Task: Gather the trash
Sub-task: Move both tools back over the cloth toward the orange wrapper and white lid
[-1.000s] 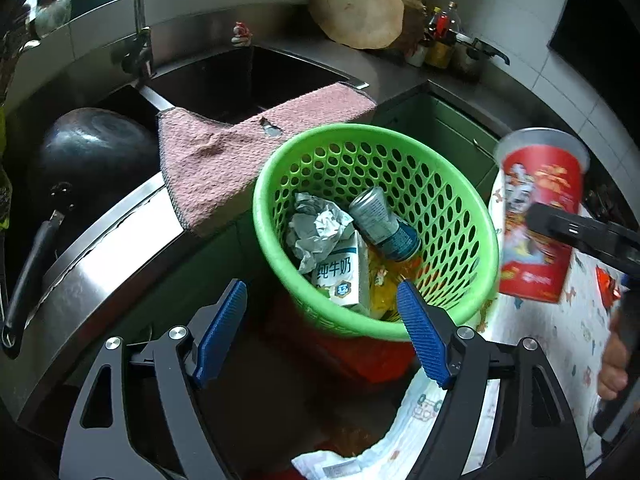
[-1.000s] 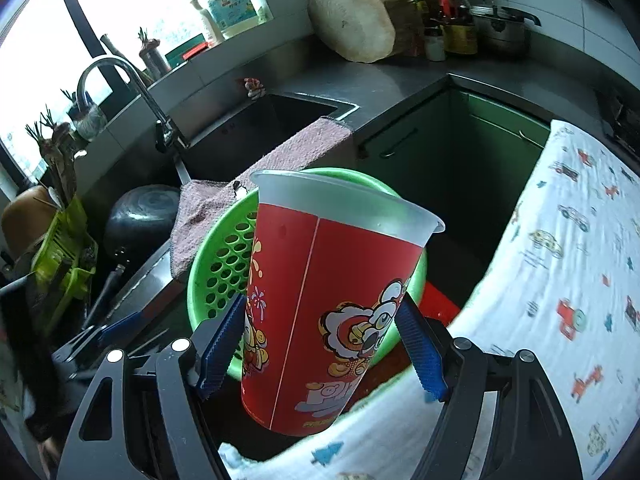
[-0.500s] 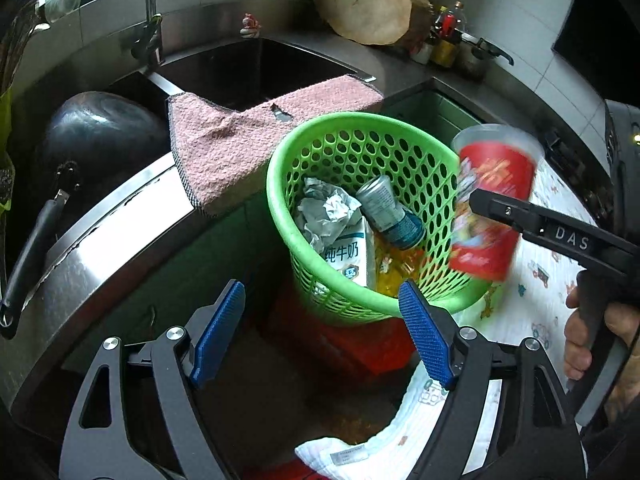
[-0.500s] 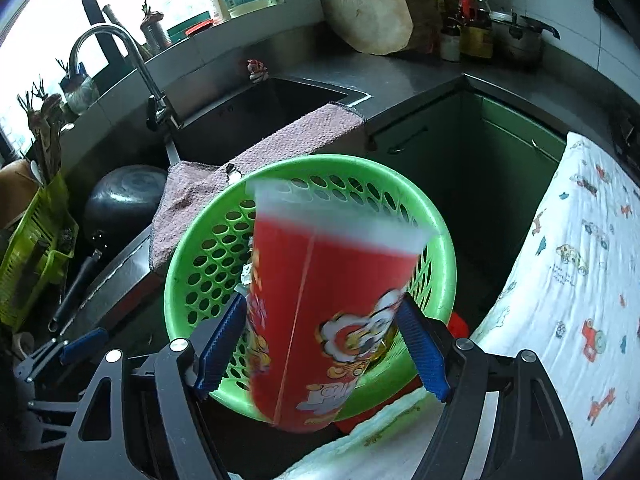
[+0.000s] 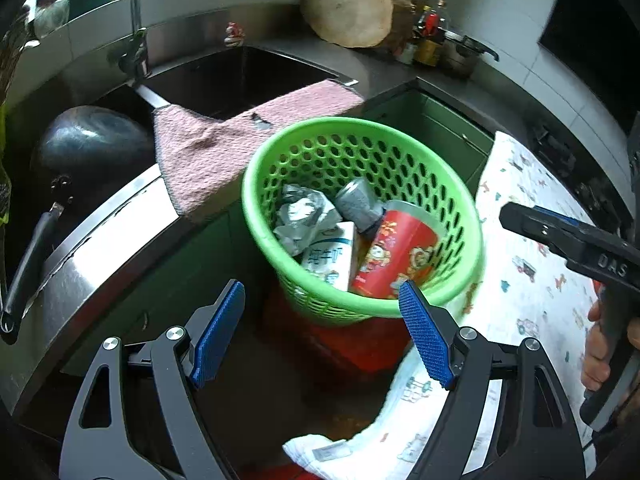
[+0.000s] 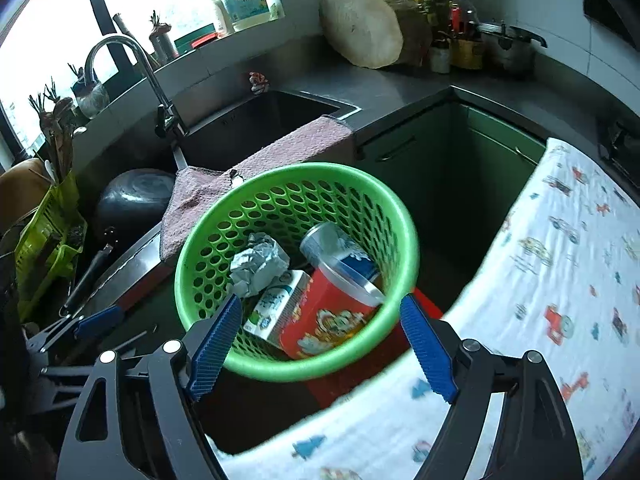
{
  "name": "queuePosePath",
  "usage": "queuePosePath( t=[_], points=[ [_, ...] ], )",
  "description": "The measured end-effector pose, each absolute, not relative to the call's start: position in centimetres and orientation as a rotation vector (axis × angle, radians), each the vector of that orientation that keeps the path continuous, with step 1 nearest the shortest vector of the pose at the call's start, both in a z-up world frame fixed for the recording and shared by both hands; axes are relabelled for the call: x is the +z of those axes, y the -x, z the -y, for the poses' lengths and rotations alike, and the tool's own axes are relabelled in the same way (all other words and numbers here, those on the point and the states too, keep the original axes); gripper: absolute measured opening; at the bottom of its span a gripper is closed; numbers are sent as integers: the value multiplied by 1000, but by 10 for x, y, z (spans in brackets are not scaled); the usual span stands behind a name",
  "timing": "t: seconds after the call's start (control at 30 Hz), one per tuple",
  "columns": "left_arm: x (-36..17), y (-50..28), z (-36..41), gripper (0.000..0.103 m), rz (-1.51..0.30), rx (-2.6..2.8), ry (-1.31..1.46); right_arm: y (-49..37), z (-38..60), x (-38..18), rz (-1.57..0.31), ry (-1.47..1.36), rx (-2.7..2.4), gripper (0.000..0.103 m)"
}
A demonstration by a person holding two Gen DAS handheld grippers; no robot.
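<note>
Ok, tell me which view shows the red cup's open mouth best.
The right wrist view: the red cup lies tilted in the green basket with its clear rim facing the camera. The left wrist view shows the cup mostly side-on, its mouth partly hidden behind the can.

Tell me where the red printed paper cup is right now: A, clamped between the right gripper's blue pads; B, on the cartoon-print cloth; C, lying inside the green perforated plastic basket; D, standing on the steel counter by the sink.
C: the red printed paper cup lies tilted inside the green perforated plastic basket, beside the milk carton; the right gripper stands open and empty.
</note>
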State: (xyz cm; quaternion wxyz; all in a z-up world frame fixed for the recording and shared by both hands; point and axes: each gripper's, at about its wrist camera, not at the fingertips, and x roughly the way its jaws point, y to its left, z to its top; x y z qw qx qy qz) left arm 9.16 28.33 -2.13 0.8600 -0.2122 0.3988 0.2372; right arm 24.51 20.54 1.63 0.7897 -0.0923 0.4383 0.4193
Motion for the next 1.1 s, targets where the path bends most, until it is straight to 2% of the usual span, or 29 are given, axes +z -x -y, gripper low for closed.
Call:
queuePosePath(
  t=[0.57,0.83,1.1],
  points=[
    [-4,-121,-200,83,-831,345,368,-270,-10,27,-932,155,613,83],
    [-7,-137,-163,85,-856,285,354,-316,91,26,-958,49,408,84],
    [-9,-152,-144,85,-878,262,330,-374,145,8,-1019,-56,272,84]
  ],
)
